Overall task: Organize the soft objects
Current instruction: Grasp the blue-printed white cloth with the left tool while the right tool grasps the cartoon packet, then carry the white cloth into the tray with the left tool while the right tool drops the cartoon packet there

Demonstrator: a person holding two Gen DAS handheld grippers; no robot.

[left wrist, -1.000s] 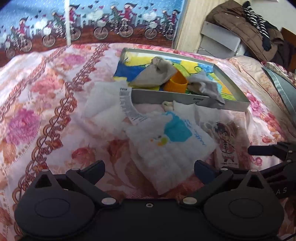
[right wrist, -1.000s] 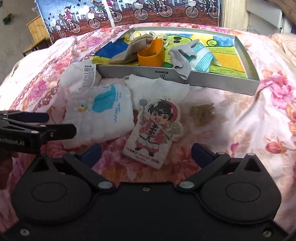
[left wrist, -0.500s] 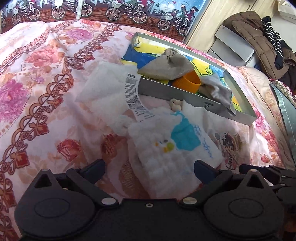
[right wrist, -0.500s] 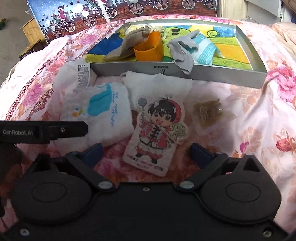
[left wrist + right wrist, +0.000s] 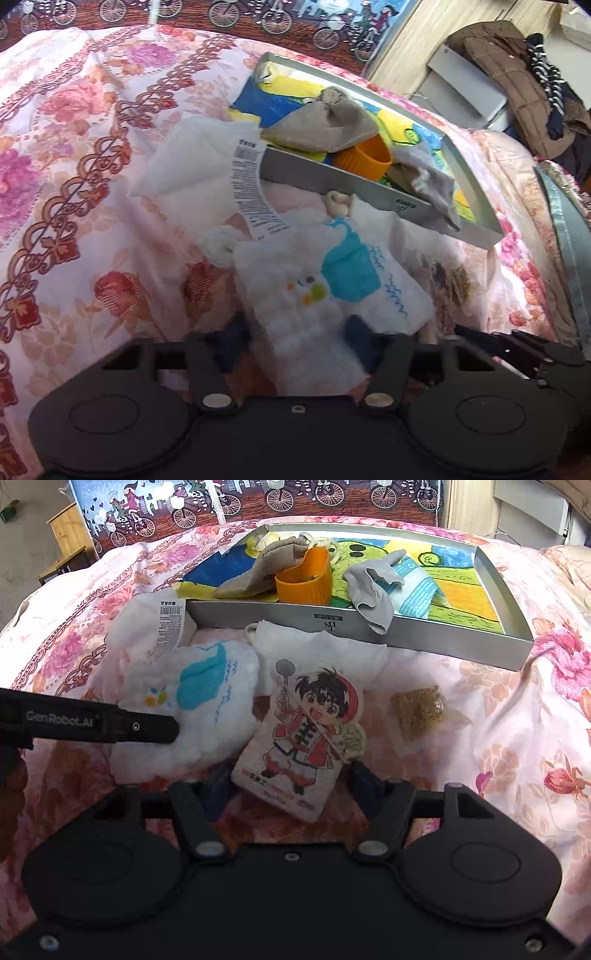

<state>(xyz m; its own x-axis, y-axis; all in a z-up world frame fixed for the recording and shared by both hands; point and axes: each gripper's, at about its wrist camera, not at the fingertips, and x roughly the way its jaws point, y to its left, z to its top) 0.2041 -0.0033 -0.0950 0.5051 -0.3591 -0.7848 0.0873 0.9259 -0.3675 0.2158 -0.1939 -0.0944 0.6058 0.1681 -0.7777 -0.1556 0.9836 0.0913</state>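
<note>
Bed covered by a pink flowered quilt (image 5: 517, 709). A grey tray (image 5: 369, 622) is set on it toward the far side; inside are seen an orange cup (image 5: 304, 578), a tan cloth bag (image 5: 258, 572) leaning on the cup, and a grey sock (image 5: 371, 590) draped over the near rim.

In front of the tray, soft items are laid side by side: a white whale cloth (image 5: 332, 291), a cartoon pouch (image 5: 303, 738) to its right, a plain white cloth (image 5: 317, 646) partly under both, a small brown packet (image 5: 419, 712) further right, well apart.

The left gripper (image 5: 295, 343) is placed over the near edge of the whale cloth, jaws closing, cloth between the blue pads; firm contact cannot be confirmed through the blur.

The right gripper (image 5: 288, 786) is placed astride the pouch's lower end, jaws closing, pouch between the pads, small gaps seen on both sides.
</note>
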